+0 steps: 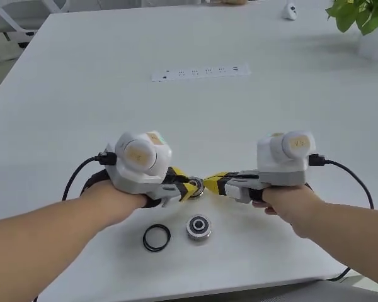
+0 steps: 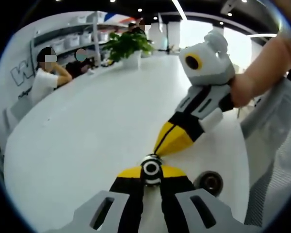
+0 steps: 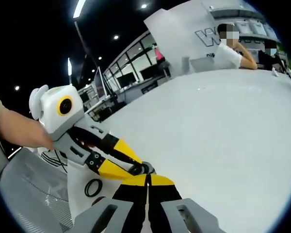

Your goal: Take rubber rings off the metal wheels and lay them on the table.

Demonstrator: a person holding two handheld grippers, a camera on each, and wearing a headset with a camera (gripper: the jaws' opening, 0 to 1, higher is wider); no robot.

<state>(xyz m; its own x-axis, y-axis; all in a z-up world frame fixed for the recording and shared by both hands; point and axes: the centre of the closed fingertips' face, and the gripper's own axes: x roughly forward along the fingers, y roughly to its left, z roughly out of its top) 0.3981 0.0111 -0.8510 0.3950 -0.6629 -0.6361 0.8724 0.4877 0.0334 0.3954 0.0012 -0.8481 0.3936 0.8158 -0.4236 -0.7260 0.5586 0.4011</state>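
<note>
1. Nearest me, close to the near edge of the table [image 1: 113,100], a loose rubber ring [image 1: 156,237] lies flat. Just beside it on the right sits a bare wheel [image 1: 198,227], not touching it. I judge that one wheel is already done.
2. Just beyond those two, my left claw [image 2: 151,173] is closed on the second wheel [image 2: 151,167]. It grips the wheel between its yellow tips, and the wheel's black ring [image 2: 152,158] is on its rim.
3. My right claw [image 3: 148,180] meets it from the opposite side. Its jaws are pressed together and its tips are at the wheel's rim. I cannot tell whether they have pinched any rubber.
4. The step in hand is stripping this second ring. The next move calls for a firm left grip, the right tips hooking under the ring's edge, and a peel outward over the rim. After that I lay the ring down near the first one.
5. Farther off, a power strip [image 1: 200,73] lies mid-table and a plant [image 1: 359,16] stands at the far right corner. Both are well apart from the work.
</note>
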